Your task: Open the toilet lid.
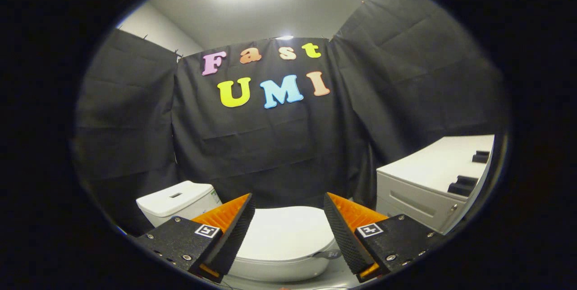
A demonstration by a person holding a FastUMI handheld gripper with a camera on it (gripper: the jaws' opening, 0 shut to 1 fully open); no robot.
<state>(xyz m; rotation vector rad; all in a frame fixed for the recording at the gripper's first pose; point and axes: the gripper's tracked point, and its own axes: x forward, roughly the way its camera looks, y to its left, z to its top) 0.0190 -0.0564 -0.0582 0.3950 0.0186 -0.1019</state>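
Booth: hand-held gripper [288, 202] agape above closed toilet lid [284, 236].

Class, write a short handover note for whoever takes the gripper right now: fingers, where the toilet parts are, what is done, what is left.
Gripper: fingers open, holding nothing, above the toilet.
Lid: closed flat on the bowl, seen between and just beyond the fingers; no contact visible.
Tank: beyond the left finger, against the black cloth wall.
Cabinet: to the right of the toilet, with dark items on top.
Done: gripper brought over the toilet.
Left: lower to the lid's front edge, catch it and swing it up toward the tank.
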